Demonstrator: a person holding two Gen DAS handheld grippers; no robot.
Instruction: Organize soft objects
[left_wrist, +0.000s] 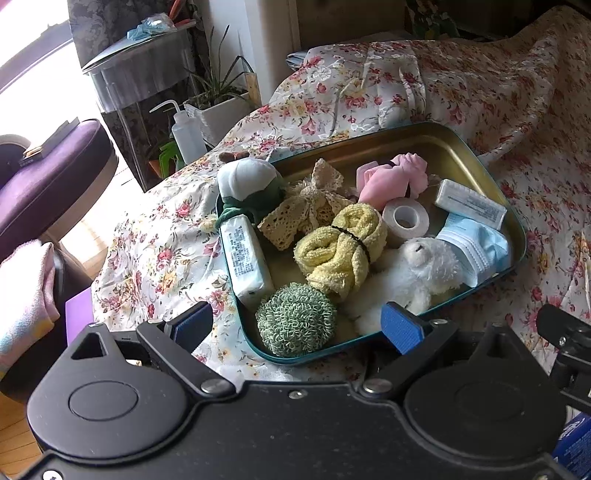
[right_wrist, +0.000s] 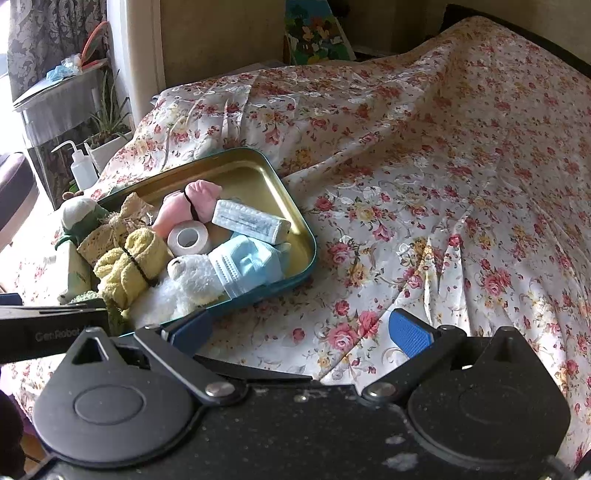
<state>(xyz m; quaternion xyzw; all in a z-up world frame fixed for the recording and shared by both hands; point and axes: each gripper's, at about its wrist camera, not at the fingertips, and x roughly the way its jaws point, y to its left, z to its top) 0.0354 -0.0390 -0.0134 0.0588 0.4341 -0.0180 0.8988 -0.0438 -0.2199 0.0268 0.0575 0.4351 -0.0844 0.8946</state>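
Softness rules the load in the metal tray (left_wrist: 476, 147) on the floral bedspread (right_wrist: 443, 184): the green knitted ball (left_wrist: 296, 319) at its near edge looks light and squashy, best pinched across its middle. The left gripper (left_wrist: 297, 325) hovers spread around it, empty; the right gripper (right_wrist: 299, 330) hangs released over bare cloth beside the tray

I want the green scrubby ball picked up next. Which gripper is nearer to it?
Left. The left gripper hangs open right over the green scrubby ball at the tin's near corner. The right gripper is open over the floral cloth, off to the ball's right.
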